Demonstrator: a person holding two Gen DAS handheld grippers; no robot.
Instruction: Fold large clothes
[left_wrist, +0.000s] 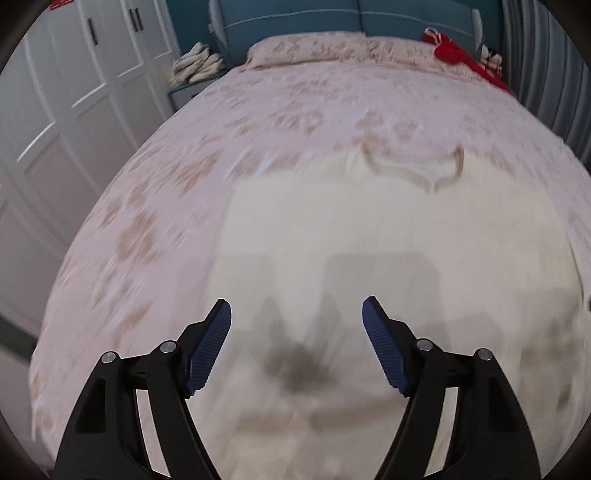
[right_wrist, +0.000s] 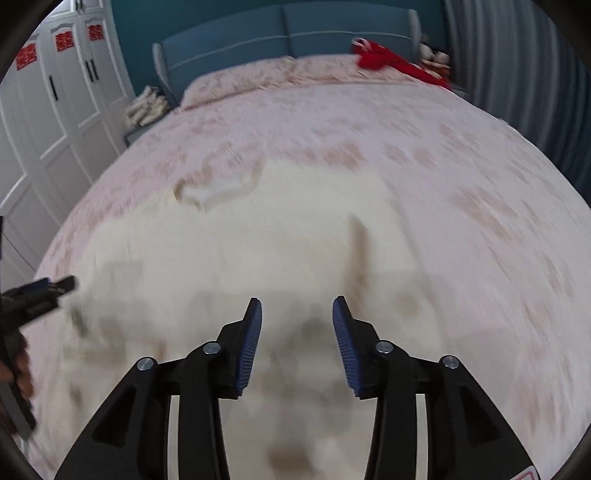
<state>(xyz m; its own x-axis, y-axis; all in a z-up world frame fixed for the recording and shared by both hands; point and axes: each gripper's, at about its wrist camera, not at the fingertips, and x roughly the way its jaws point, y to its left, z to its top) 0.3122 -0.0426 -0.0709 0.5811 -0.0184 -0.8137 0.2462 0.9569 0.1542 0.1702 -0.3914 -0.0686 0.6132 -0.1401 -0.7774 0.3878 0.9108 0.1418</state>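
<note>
A large cream garment (left_wrist: 388, 240) lies spread flat on the pink patterned bedspread (left_wrist: 258, 122), its neckline (left_wrist: 413, 170) toward the headboard. It also shows in the right wrist view (right_wrist: 258, 240), with the neckline (right_wrist: 218, 190) at upper left. My left gripper (left_wrist: 297, 314) is open and empty, held over the garment's near part. My right gripper (right_wrist: 297, 314) is open and empty above the garment's near right part. The left gripper shows at the left edge of the right wrist view (right_wrist: 55, 286). Both views are motion-blurred.
A red cloth (left_wrist: 454, 51) lies by the pillows at the far right of the bed. White wardrobe doors (left_wrist: 74, 92) stand to the left. A pile of pale folded items (left_wrist: 197, 64) sits on a nightstand. A blue headboard (right_wrist: 288, 37) and grey curtain (right_wrist: 517, 74) are behind.
</note>
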